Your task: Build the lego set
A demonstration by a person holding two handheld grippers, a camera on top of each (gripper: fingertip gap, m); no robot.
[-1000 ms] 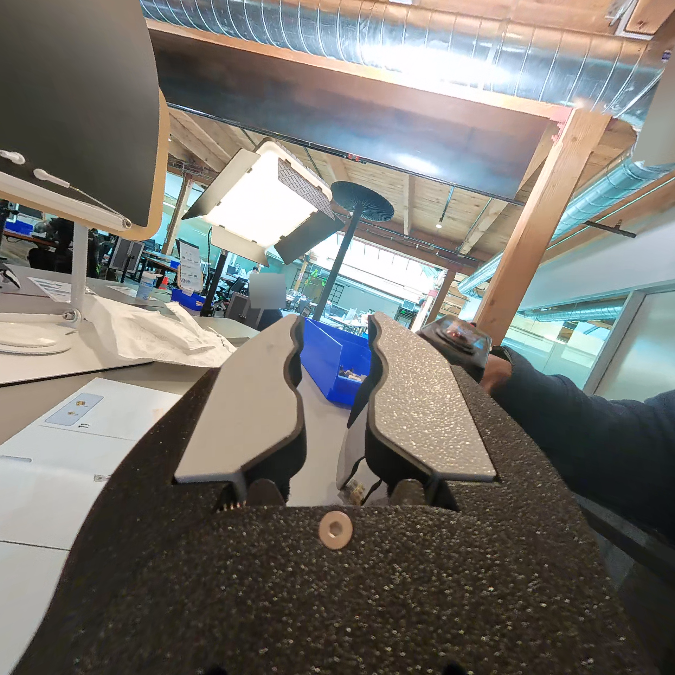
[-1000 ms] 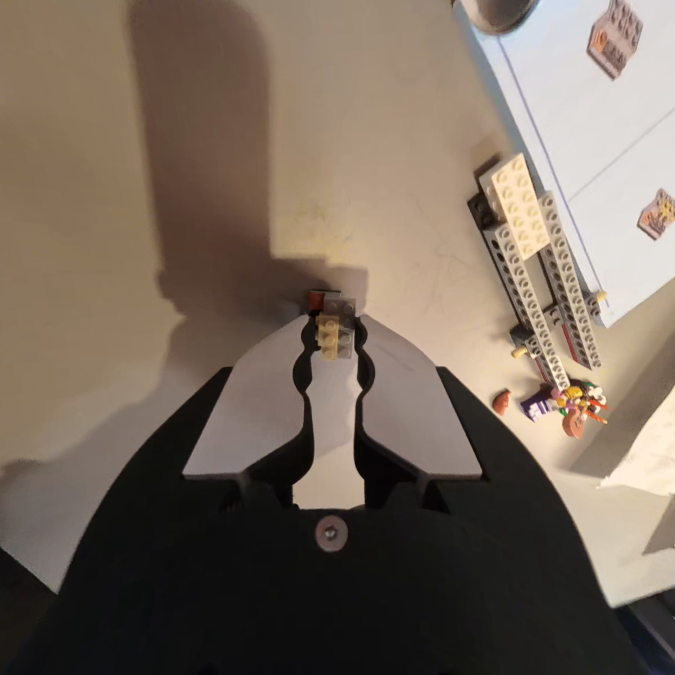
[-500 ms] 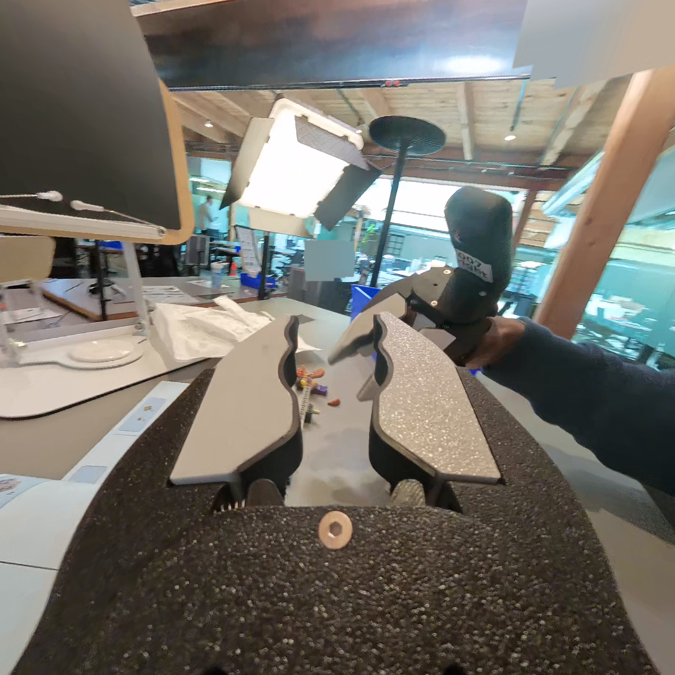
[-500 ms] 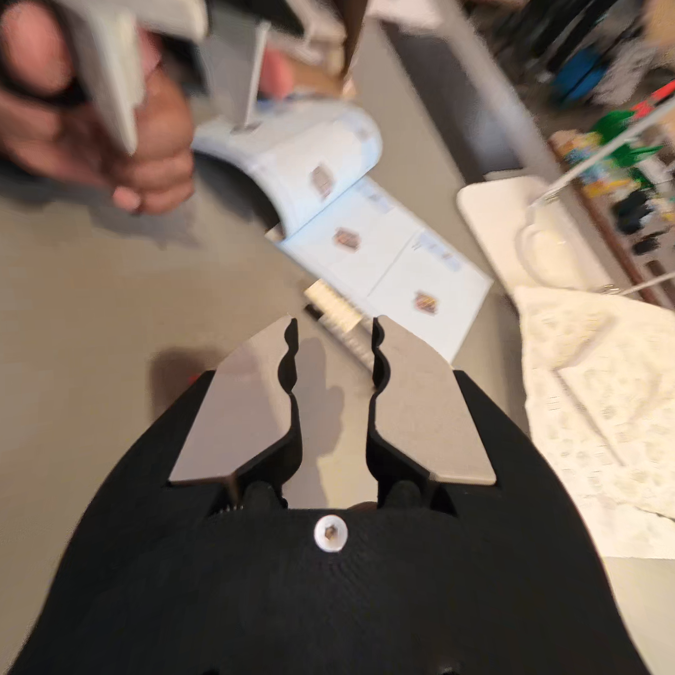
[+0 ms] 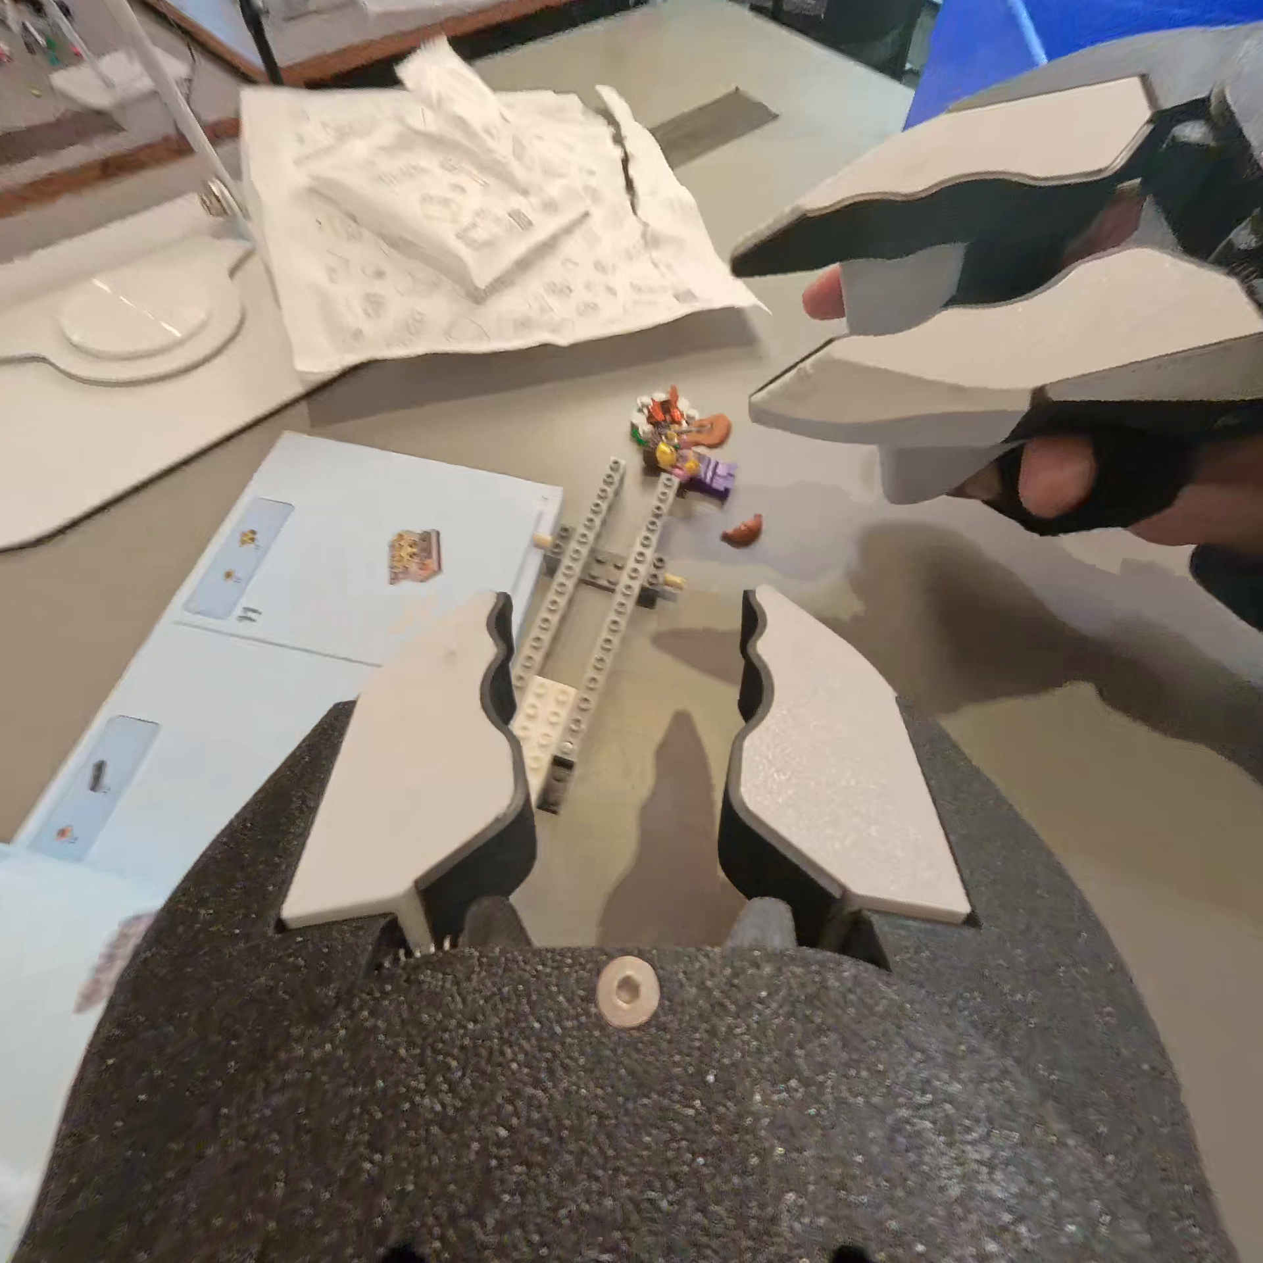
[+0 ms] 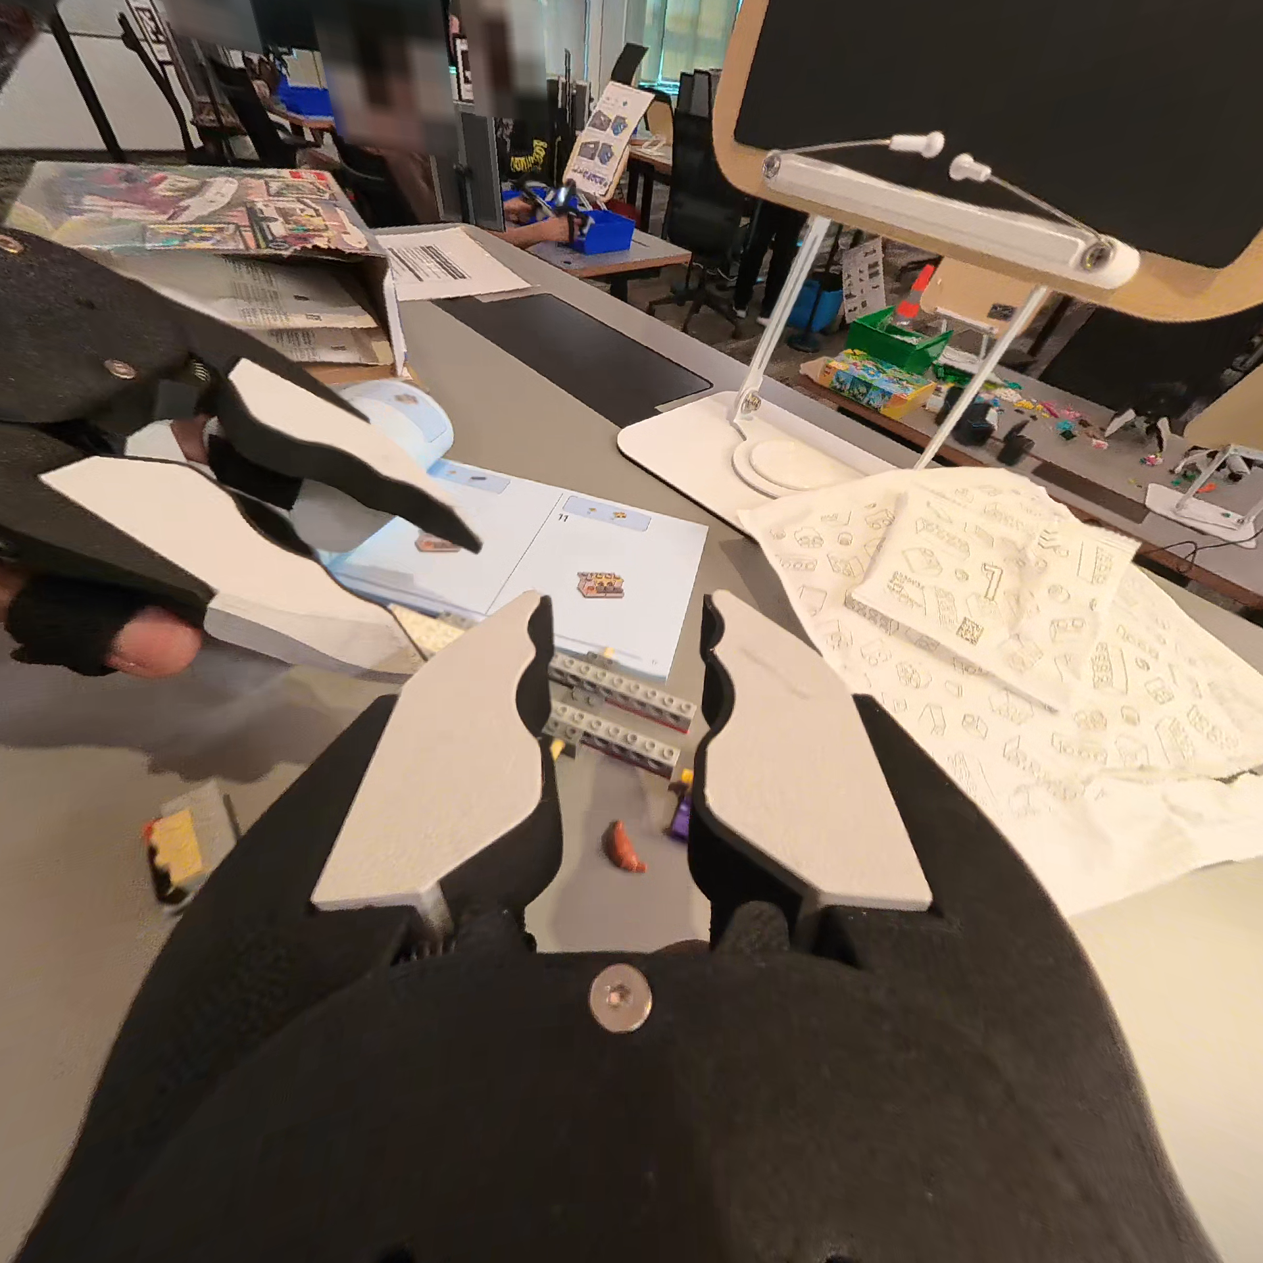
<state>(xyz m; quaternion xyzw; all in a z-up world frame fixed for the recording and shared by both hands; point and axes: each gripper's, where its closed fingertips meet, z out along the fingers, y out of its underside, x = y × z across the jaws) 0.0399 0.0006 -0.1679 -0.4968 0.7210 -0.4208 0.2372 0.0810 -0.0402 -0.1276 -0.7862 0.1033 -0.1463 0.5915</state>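
A blurred yellow brick piece (image 6: 179,847) lies half hidden behind the right gripper (image 6: 625,635).

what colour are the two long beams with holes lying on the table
Light grey; the two long studded plastic beams lie side by side, joined by a dark grey crosspiece. Clearest in the left wrist view.

**Both grippers open and holding nothing**

The left gripper (image 5: 625,601) is above the table with its two fingers spread wide, and nothing is between the pads. The right gripper (image 6: 625,605) also has its fingers apart, with a narrower gap, and it grips nothing. In the left wrist view the right gripper comes in from the upper right, fingers pointing left. A hand (image 5: 1066,478) in a black fingerless glove holds its handle. The two grippers are near each other, not touching.
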